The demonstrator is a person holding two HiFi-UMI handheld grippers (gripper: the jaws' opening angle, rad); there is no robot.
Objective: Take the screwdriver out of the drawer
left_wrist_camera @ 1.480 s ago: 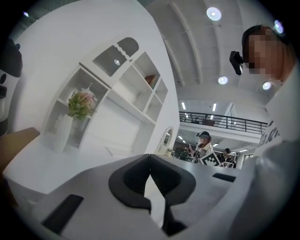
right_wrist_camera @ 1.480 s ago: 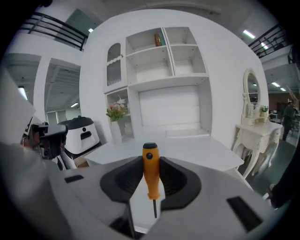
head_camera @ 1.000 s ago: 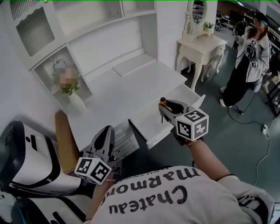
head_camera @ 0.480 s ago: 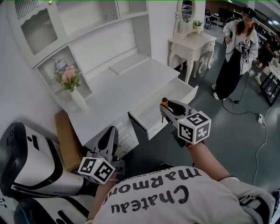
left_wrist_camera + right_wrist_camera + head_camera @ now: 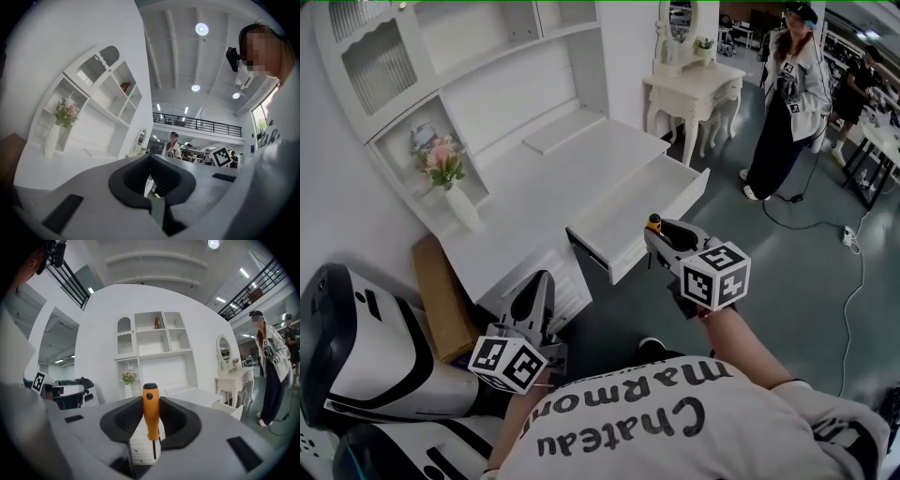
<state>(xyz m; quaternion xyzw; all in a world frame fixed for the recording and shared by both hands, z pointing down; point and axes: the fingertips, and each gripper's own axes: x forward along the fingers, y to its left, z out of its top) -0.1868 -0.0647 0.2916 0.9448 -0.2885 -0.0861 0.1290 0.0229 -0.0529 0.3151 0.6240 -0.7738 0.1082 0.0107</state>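
My right tongs (image 5: 151,430) are clamped on the screwdriver (image 5: 150,409), handle up, just outside the open drawer (image 5: 623,208); my left tongs (image 5: 153,185) hang empty, slightly apart.

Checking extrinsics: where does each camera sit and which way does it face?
Head view: on the person's head, steeply down at white desk, open drawer; shows left gripper, right gripper, shirt.
Left gripper view: on that gripper, along its fingers toward the hutch; shirt at right.
Right gripper view: likewise, fingers gripping the screwdriver, facing the hutch.
Shared: both gripper views show the flower vase.
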